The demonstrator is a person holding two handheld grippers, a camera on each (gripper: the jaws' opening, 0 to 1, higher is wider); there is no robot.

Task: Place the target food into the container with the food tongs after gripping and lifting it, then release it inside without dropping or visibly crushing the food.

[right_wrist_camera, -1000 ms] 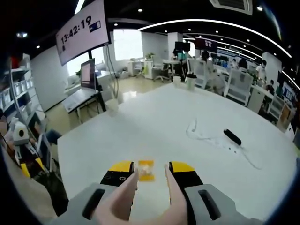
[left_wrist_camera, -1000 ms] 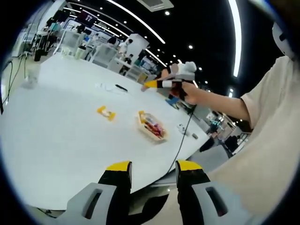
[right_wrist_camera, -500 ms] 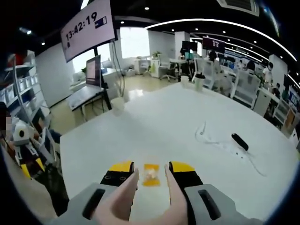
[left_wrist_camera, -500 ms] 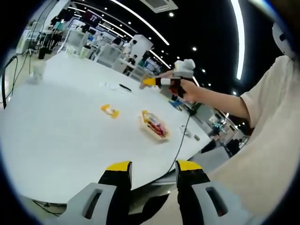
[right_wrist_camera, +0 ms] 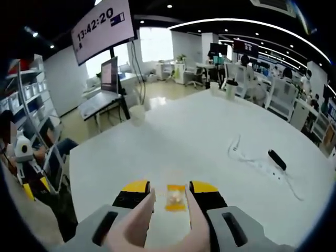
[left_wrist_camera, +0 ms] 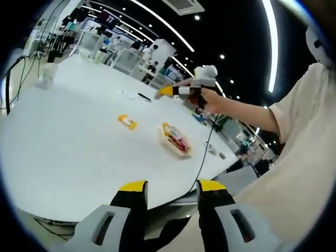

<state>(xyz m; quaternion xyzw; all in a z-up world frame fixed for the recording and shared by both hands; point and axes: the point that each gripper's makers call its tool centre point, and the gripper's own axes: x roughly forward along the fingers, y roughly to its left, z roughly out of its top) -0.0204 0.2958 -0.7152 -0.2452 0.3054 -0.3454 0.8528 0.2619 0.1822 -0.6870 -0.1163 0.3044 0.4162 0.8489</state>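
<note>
The small yellow-wrapped food piece (right_wrist_camera: 175,197) is seen lying on the broad white table (right_wrist_camera: 210,142), apart from the tongs, framed between the pale pink tong arms (right_wrist_camera: 137,223) clamped in the right gripper (right_wrist_camera: 167,190). The approach is judged to be in hand; lowering and a gentle squeeze are called for next. Nearby, a shallow yellow-rimmed container (left_wrist_camera: 176,141) is seen holding reddish pieces. The left gripper (left_wrist_camera: 170,186) is held moderately parted, empty
</note>
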